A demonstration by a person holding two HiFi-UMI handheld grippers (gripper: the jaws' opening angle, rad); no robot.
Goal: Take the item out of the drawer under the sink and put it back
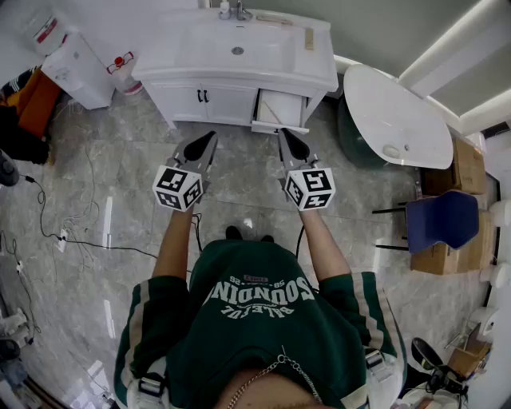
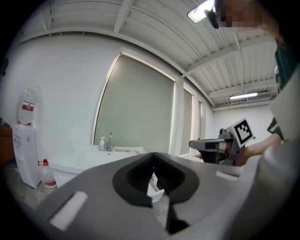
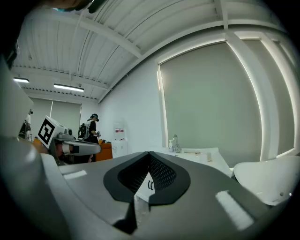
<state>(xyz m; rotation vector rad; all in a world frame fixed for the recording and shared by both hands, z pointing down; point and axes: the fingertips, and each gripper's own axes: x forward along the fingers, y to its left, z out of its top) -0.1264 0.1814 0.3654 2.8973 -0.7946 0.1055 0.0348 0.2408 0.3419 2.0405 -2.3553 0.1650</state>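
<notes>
The grey left gripper [image 1: 211,137] and grey right gripper [image 1: 283,133] are held fully closed, empty, near the pulled-out white drawer [image 1: 281,109] of the white sink cabinet [image 1: 227,102].

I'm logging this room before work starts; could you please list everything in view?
sink vanity: one, white, top centre
drawer: one, white, open, vanity's lower right
faucet: one, metal, vanity's back edge
water dispenser: one, white, left of vanity
bottle: one, red-capped, beside the dispenser
oval fixture: one, white, right of vanity
chair: one, blue, far right
cardboard boxes: two, brown, by the chair
cables: several, dark, floor at left
left gripper: one, grey, shut, empty, facing the vanity
right gripper: one, grey, shut, empty, facing the drawer
</notes>
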